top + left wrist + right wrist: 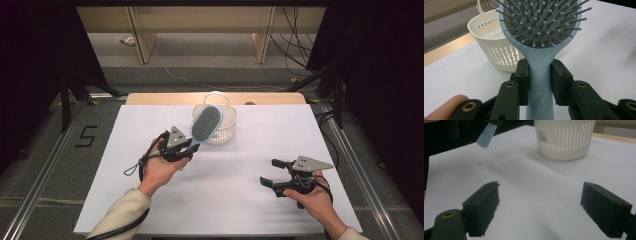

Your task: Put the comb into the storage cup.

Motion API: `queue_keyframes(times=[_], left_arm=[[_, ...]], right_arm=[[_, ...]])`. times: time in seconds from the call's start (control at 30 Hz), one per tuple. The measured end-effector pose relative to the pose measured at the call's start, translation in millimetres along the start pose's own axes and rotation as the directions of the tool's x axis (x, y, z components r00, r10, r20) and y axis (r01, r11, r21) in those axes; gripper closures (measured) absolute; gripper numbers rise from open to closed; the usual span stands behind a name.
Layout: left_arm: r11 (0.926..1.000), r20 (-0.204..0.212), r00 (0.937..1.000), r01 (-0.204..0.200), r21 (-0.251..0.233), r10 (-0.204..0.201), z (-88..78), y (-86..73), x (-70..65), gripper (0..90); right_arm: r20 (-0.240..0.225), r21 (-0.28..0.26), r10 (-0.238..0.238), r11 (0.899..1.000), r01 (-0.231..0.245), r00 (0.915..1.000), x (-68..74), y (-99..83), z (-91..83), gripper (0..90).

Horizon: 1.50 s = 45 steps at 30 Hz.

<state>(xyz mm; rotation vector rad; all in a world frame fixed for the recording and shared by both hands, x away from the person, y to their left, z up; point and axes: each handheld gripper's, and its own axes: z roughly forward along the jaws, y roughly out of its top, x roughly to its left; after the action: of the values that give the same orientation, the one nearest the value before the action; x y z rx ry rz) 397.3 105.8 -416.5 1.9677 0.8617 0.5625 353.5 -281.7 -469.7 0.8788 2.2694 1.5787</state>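
Hairbrush clamped by its handle in my left tool, lifted beside the basket.

The blue hairbrush stood with its handle pinched between my left tool's jaws, bristle head raised in front of the white basket at the far middle of the desk. My left hand held it above the desk; my right tool hovered low, jaws apart around nothing. The left gripper view showed the pads pressing the handle; the right gripper view caught its free tip.

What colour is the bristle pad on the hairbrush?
Grey bristle pad, set in a light blue plastic frame; clearest in the left gripper view.
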Motion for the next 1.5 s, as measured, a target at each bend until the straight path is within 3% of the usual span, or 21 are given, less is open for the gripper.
queue_keyframes(times=[1.5], left_arm=[[0.9966, -0.021, 0.9994, 0.026, -0.078, -0.028, -5.4, 2.0, 4.6, 69.6]], right_arm=[[-0.001, 0.001, 0.002, 1.000, -0.002, 1.0000, 0.2, 0.0, 0.1, 16.2]])
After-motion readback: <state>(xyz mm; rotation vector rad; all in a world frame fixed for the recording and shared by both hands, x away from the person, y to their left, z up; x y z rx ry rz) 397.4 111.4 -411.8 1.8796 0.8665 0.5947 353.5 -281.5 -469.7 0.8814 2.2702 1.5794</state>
